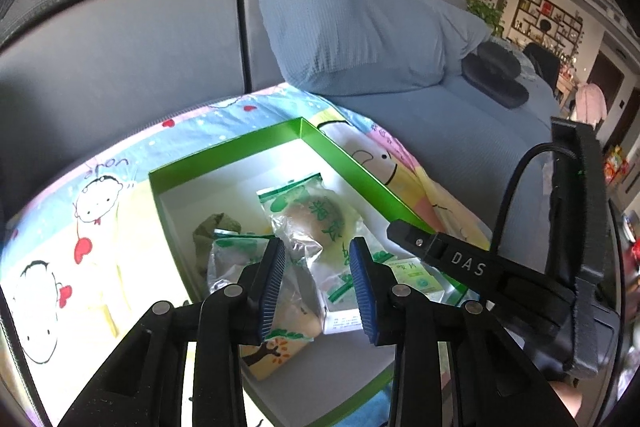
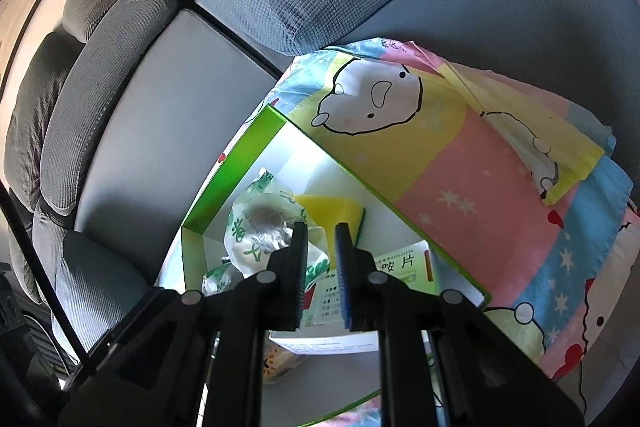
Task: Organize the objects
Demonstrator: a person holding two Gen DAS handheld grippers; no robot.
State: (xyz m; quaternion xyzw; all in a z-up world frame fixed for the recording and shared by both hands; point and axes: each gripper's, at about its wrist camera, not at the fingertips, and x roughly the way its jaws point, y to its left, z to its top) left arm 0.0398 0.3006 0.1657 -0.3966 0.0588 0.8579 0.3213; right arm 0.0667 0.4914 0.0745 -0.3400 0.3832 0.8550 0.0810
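A green box [image 1: 356,167] with a white inside lies on a cartoon-print cloth [image 1: 100,203] on a grey sofa. In it lie wrapped pastries [image 1: 320,219], a white and green medicine carton [image 1: 412,275] and a yellow packet with a tree print [image 1: 276,351]. My left gripper [image 1: 318,255] is open and empty, hovering over the pastries. My right gripper [image 2: 321,239] shows in the left wrist view as a black tool [image 1: 460,263] at the box's right edge. Its jaws stand narrowly apart and hold nothing, above the carton [image 2: 396,263], a pastry [image 2: 256,227] and a yellow piece [image 2: 328,211].
The box [image 2: 236,163] sits near the sofa's back cushions [image 1: 120,27]. A blue-grey pillow [image 1: 352,23] lies behind it, and a dark object [image 1: 496,75] rests on the seat to the right. The cloth [image 2: 460,155] is folded over at its far right.
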